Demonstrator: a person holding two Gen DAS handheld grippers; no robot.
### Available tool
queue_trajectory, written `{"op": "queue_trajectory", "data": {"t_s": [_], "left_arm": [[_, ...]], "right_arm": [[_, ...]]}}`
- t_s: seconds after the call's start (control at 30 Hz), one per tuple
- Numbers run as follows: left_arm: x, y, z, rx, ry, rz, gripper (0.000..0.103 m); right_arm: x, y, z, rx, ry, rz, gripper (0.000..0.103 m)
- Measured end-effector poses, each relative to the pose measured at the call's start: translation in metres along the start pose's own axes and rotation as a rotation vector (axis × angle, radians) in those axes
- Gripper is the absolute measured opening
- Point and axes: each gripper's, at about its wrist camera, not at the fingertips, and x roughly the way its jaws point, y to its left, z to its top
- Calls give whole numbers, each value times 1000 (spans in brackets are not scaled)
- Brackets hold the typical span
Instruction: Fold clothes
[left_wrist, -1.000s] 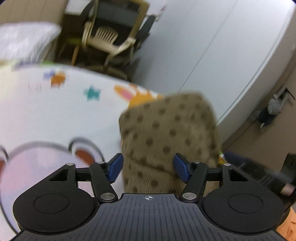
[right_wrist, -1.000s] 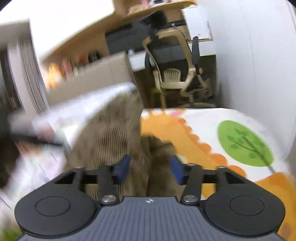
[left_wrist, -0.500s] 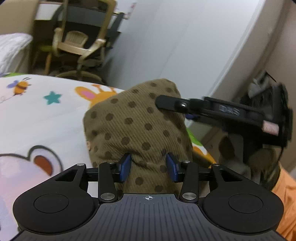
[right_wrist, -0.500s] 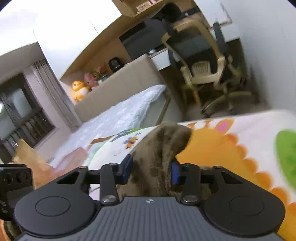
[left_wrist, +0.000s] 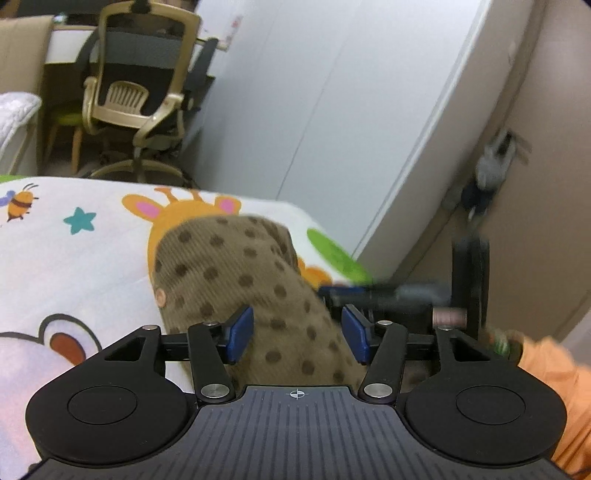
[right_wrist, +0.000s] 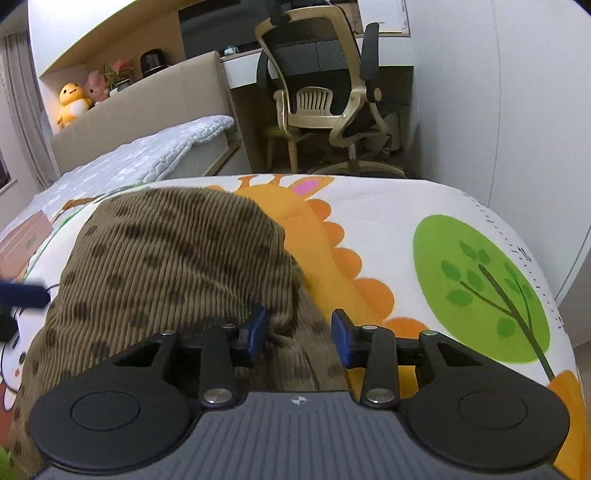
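The brown dotted corduroy garment (left_wrist: 236, 284) lies bunched on the cartoon-print mat (left_wrist: 74, 266), its folded bulk rising toward twelve o'clock in both wrist views; in the right wrist view the garment (right_wrist: 173, 254) fills the left half of the frame, lying over the mat (right_wrist: 424, 206) and its orange animal print; the left gripper (left_wrist: 297, 334) straddles the near end of the cloth, its jaws opening, the blue fingers (left_wrist: 240, 332) spread with the fabric between them, and a gap shows beside the right pad; the right gripper (right_wrist: 298, 334) holds a ridge of the cloth, its left pad pressed into the folds, while whether the right pad touches is hard to tell; in the left wrist view the right gripper (left_wrist: 369, 295) appears blurred at three o'clock, beside an orange sleeve (left_wrist: 546, 365); at twelve o'clock beyond the mat stands an office chair (right_wrist: 325, 96); a bed (right_wrist: 155, 155) lies at ten o'clock; a white wardrobe (left_wrist: 332, 122) stands at one o'clock.
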Motion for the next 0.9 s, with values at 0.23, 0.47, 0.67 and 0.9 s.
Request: {"op": "queue_trajectory", "data": {"t_s": [0.23,0.47,0.67,0.9], "left_arm": [[-6,28,12,-53,-19,65,52],[-7,41,-2,-117,39,19,49],[0,49,-13,-176,50,-14,44],[1,56,-17,-200,45,-14,44]], "right_arm": [[-27,22,-21,-16,-10,47,39],[-64,-14,0,188,-139,284,82],[-13,-8,14,231,-25,412,82],[-9,4,23,194,-30,443,52]]}}
